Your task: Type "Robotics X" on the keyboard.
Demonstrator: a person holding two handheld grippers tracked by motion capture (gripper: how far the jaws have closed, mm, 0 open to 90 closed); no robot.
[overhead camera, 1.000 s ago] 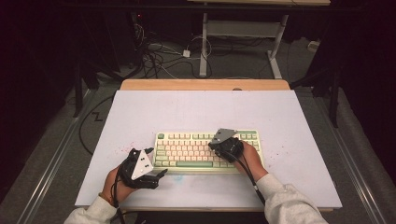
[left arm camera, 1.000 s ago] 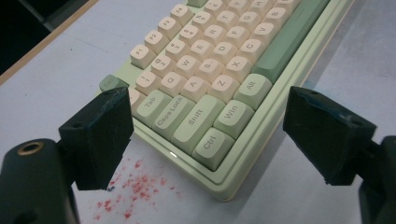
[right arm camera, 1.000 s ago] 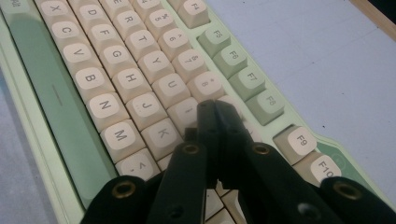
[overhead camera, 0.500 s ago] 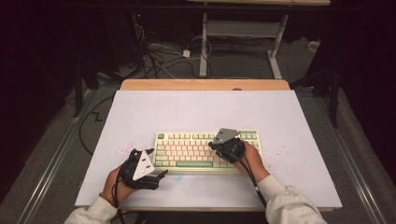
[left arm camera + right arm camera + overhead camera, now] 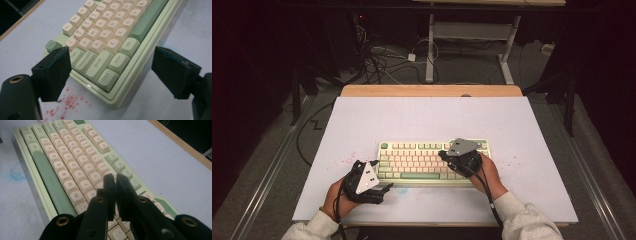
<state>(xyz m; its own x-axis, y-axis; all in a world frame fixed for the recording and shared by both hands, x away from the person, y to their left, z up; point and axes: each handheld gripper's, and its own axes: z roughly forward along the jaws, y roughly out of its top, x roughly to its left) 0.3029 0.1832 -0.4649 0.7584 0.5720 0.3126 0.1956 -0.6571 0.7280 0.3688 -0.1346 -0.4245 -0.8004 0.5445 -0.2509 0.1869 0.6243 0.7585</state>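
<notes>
While the keyboard (image 5: 434, 161) is lying flat at the near middle of the white worktop (image 5: 422, 115), the high view is showing both hands coming in from the bottom edge. Left gripper (image 5: 384, 189) is sitting on the worktop just off the keyboard's near-left corner, grey plate on top. Right gripper (image 5: 443, 154) is hovering over the keyboard's right half, pointing left across the keys, cable (image 5: 484, 192) trailing back along the sleeve. Red specks (image 5: 347, 159) are lying left of the keyboard.

In the left gripper view, the left gripper (image 5: 110, 72) is standing with jaws wide apart, nothing between the pads, framing the keyboard (image 5: 110, 45) corner with Ctrl, Shift and Win keys. That corner is lying between the jaws but the pads are not pressing on it. Red specks (image 5: 67, 102) are lying on the worktop (image 5: 22, 47) by the left jaw.

In the right gripper view, the right gripper (image 5: 115, 178) is showing jaws almost together, only a thin slit, having just been opening slightly, nothing held. The tips are hanging above the letter keys of the keyboard (image 5: 62, 162); cannot tell if they are touching a key. A faint blue smudge (image 5: 17, 173) is showing on the worktop (image 5: 150, 157) beside the keyboard.
</notes>
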